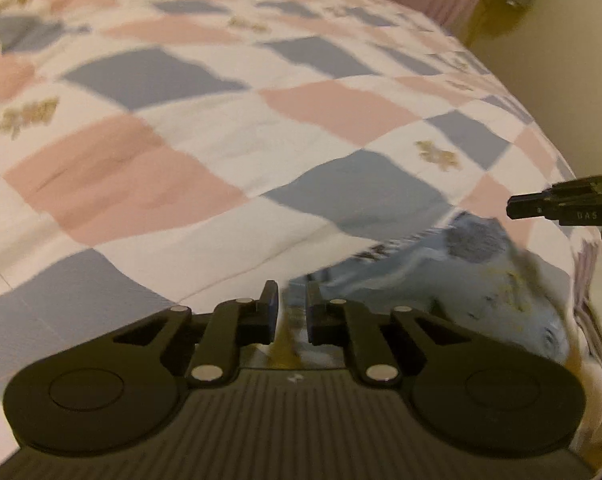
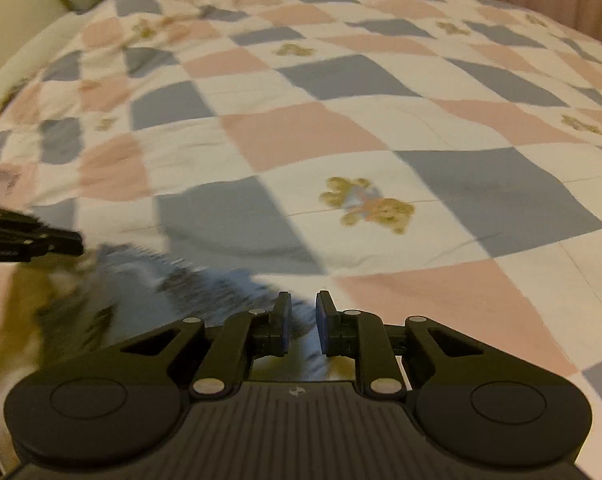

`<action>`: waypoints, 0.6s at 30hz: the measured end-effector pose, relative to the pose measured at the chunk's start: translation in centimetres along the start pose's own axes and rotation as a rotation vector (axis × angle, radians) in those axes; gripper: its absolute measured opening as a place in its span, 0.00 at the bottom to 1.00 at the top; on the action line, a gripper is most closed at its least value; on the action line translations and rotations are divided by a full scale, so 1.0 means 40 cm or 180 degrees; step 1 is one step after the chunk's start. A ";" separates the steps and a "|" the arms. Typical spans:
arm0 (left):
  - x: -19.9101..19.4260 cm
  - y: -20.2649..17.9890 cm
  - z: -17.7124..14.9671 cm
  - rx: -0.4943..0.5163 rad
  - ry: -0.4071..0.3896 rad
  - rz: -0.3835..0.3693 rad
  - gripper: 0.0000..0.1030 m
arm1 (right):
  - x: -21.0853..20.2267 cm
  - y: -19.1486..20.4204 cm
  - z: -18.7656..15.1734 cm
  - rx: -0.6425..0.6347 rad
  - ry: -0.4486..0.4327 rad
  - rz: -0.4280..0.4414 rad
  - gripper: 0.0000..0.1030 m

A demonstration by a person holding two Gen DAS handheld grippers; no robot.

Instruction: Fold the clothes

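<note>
Left wrist view: two hand-held grippers above a blue garment on a checked quilt.
The left gripper (image 1: 292,312) has its jaws narrowly parted, with blurred blue cloth between them; whether they pinch it cannot be told. The blue garment (image 1: 453,276) lies bunched on the quilt (image 1: 205,128) at its near edge. The right gripper (image 2: 303,322), above the same garment (image 2: 173,280), likewise stands slightly parted, its grip unclear.
</note>
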State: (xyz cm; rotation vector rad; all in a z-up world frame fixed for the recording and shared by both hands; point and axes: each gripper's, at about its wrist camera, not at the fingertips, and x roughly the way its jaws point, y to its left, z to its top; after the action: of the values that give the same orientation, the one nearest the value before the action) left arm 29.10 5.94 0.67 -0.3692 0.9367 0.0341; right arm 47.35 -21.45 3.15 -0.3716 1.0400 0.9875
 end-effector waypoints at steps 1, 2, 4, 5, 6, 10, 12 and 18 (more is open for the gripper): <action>-0.016 -0.022 -0.007 0.0081 -0.0009 -0.0051 0.09 | -0.015 0.021 -0.011 -0.0034 0.0010 0.0061 0.19; -0.030 -0.050 -0.018 0.0177 -0.0010 -0.0120 0.09 | -0.026 0.048 -0.025 -0.0087 0.0028 0.0138 0.19; -0.041 -0.103 -0.046 0.0330 0.0035 -0.0271 0.09 | -0.042 0.106 -0.057 -0.0228 0.0082 0.0299 0.19; -0.039 -0.131 -0.067 0.0405 0.0082 -0.0351 0.09 | -0.044 0.138 -0.075 -0.0317 0.0125 0.0369 0.19; -0.036 -0.152 -0.090 0.0469 0.0131 -0.0415 0.09 | -0.038 0.166 -0.093 -0.0399 0.0175 0.0420 0.19; -0.004 -0.207 -0.180 0.0880 0.0350 -0.0397 0.10 | -0.008 0.236 -0.161 -0.0700 0.0366 0.0456 0.18; 0.002 -0.191 -0.212 0.1004 0.0433 -0.0258 0.12 | -0.003 0.225 -0.190 -0.0761 0.0434 0.0346 0.18; -0.065 -0.166 -0.231 0.1279 0.0332 0.0104 0.13 | -0.072 0.138 -0.210 -0.0699 0.0441 -0.0067 0.26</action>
State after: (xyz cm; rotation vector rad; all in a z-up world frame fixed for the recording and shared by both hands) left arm 21.59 -2.93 -0.27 0.0169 1.0265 -0.1433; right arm 37.80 -25.62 2.43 -0.6380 1.0523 1.0720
